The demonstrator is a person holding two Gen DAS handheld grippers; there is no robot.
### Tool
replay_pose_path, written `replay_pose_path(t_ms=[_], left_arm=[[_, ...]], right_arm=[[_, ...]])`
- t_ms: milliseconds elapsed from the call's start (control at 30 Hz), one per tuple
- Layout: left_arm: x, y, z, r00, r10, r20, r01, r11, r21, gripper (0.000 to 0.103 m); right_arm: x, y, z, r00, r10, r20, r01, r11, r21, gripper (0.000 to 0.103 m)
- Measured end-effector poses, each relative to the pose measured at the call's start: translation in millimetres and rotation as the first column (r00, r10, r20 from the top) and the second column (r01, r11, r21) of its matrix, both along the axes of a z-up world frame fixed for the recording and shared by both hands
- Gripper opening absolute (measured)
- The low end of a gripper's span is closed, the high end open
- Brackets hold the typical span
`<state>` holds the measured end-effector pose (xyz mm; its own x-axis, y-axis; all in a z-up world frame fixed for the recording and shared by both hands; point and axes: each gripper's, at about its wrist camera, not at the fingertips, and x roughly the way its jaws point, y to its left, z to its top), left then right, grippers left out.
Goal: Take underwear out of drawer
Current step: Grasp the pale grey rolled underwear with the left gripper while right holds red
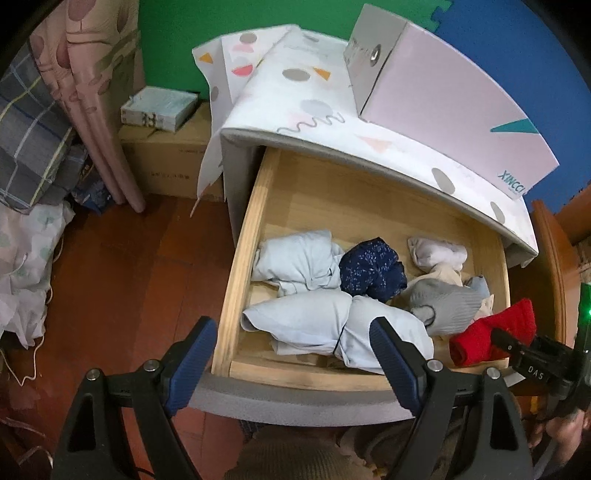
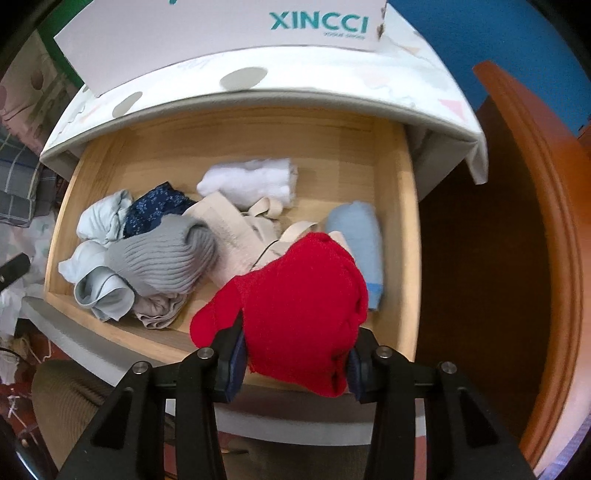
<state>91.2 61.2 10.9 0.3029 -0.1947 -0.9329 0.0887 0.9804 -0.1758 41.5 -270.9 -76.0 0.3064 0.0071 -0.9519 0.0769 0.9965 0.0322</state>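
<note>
Right gripper [image 2: 295, 354] pinches red underwear [image 2: 295, 306] above drawer [image 2: 406, 229] front-right corner; lift straight clear. Left gripper [image 1: 291, 354] fingers spread, idle.

Home bedroom. Landmark: open pale wooden drawer [image 1: 255, 206] of white cabinet with dotted patterned cover [image 1: 314, 92], holding rolled underwear and socks. Left of drawer: pink patterned curtain [image 1: 92, 92], folded grey plaid bedding [image 1: 29, 147], brown cardboard box [image 1: 166, 162] topped with small stacked white boxes [image 1: 159, 109], red-brown floor [image 1: 129, 277]. Above drawer, on cabinet: white XINCCI carton [image 2: 229, 33]. Right of drawer: orange-brown wooden door panel [image 2: 535, 221].
</note>
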Motion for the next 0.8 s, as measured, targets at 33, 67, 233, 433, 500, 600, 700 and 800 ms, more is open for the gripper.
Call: replay_pose_path(t_ms=[33, 67, 233, 433, 500, 600, 700, 800], left_arm=[[2.1, -0.3, -1.0, 1.000, 0.004, -0.020, -0.004, 1.000, -0.007, 0.087], [5.2, -0.8, -3.8, 0.999, 0.015, -0.052, -0.016, 1.000, -0.026, 0.087], [14.3, -5.8, -18.9, 0.984, 0.070, -0.161, -0.088, 0.990, -0.106, 0.087], [21.5, -23.2, -37.2, 0.955, 0.122, -0.272, -0.176, 0.967, -0.184, 0.087], [24.9, -28.0, -41.6, 0.943, 0.150, -0.298, -0.213, 0.957, -0.194, 0.087], [28.9, -33.7, -48.3, 0.927, 0.192, -0.324, -0.260, 0.949, -0.181, 0.087], [31.1, -36.5, -60.7, 0.901, 0.239, -0.363, -0.313, 0.936, -0.160, 0.087], [31.6, -40.5, -67.6, 0.886, 0.288, -0.364, -0.346, 0.932, -0.107, 0.087]], right_arm=[[0.4, -1.0, 0.3, 1.000, -0.001, 0.000, 0.001, 1.000, 0.002, 0.040], [0.9, -1.8, -1.0, 1.000, 0.000, -0.005, 0.000, 1.000, 0.007, 0.040], [1.0, -1.9, -9.7, 1.000, -0.007, -0.010, 0.008, 1.000, 0.028, 0.040], [-4.5, -11.2, -15.1, 0.999, -0.031, 0.025, 0.028, 0.996, 0.085, 0.040], [-7.9, -12.6, -17.3, 0.999, -0.030, 0.037, 0.027, 0.995, 0.092, 0.040], [-12.8, -12.6, -21.1, 0.998, -0.035, 0.051, 0.030, 0.994, 0.105, 0.041], [-16.3, -12.3, -23.0, 0.998, -0.035, 0.057, 0.029, 0.993, 0.114, 0.041], [-16.5, -13.9, -23.5, 0.998, -0.040, 0.058, 0.032, 0.991, 0.132, 0.042]])
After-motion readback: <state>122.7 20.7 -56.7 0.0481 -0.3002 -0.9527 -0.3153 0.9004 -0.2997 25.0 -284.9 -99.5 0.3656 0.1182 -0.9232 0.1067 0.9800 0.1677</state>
